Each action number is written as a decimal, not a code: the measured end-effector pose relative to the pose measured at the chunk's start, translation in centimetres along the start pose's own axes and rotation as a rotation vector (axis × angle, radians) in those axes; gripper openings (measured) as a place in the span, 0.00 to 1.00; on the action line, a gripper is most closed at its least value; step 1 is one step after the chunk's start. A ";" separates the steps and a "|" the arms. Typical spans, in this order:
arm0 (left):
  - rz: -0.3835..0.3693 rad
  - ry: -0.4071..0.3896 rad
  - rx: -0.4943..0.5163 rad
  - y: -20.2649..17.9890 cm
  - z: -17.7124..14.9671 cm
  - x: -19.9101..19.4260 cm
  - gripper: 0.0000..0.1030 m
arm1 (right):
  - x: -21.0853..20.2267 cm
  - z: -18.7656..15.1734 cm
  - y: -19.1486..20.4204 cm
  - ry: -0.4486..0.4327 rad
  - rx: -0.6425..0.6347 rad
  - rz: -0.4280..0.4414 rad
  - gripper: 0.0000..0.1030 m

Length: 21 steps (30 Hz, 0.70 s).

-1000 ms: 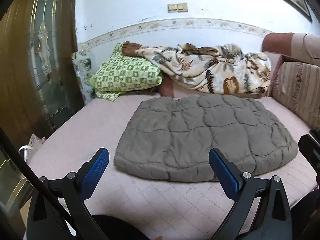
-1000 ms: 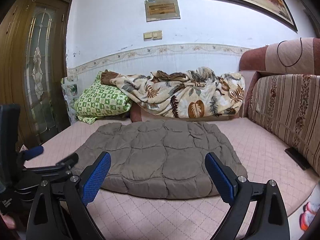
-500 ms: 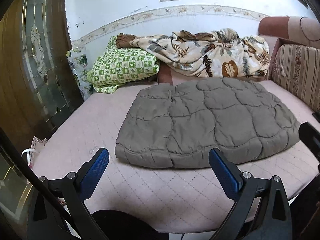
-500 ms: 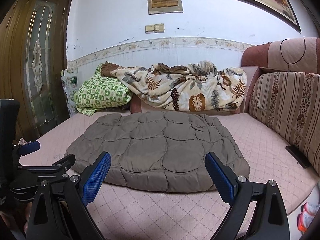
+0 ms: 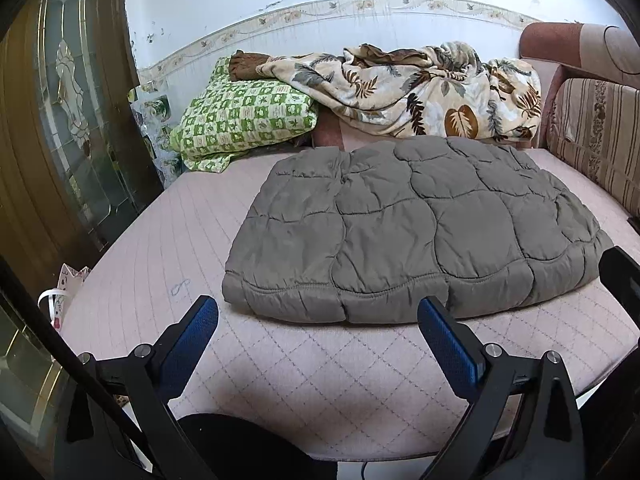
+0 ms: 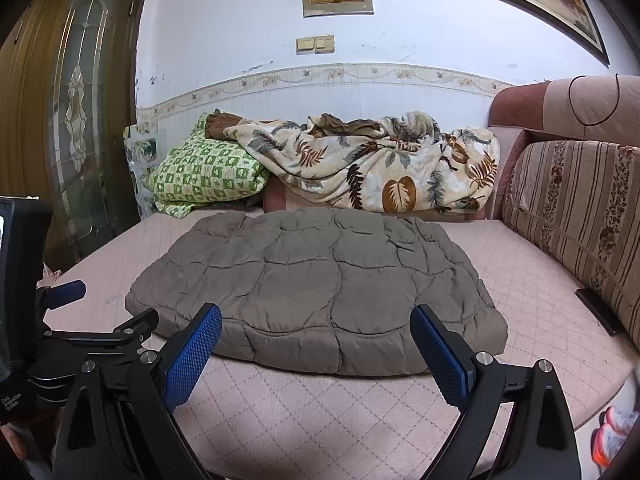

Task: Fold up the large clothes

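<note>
Both the left gripper (image 5: 318, 338) and the right gripper (image 6: 316, 340) hover with jaws wide apart, holding nothing, before the folded grey quilted padded jacket (image 5: 408, 232) on the pink bed (image 5: 312, 364).

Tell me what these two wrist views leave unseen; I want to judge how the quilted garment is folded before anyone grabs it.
- Grey quilted garment: sleeves, collar and front are not visible in either view; only one quilted face shows.
- Its far edge: cut off by its own bulk in the right wrist view.
- Dark flat object by the striped cushion: too small to identify.
- Left gripper and right gripper: jaws open, short of the garment.
</note>
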<state>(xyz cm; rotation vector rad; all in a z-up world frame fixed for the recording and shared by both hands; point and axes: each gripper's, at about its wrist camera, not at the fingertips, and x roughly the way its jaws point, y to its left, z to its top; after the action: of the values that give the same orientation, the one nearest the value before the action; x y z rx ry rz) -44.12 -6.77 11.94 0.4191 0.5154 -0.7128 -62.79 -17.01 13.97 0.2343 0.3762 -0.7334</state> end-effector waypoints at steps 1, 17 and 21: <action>-0.003 0.005 0.000 0.0 0.0 0.1 0.97 | 0.1 -0.1 0.0 0.006 -0.001 0.001 0.94; -0.006 0.037 -0.006 0.2 -0.3 1.3 0.97 | 0.9 -0.3 0.3 0.032 -0.003 0.002 0.94; -0.006 0.038 -0.006 0.2 -0.3 1.3 0.97 | 1.1 -0.5 0.3 0.036 -0.002 0.002 0.94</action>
<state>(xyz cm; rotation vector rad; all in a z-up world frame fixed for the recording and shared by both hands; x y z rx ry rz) -43.22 -7.17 10.96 0.4262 0.5545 -0.7095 -61.97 -17.28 13.04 0.2462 0.4103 -0.7276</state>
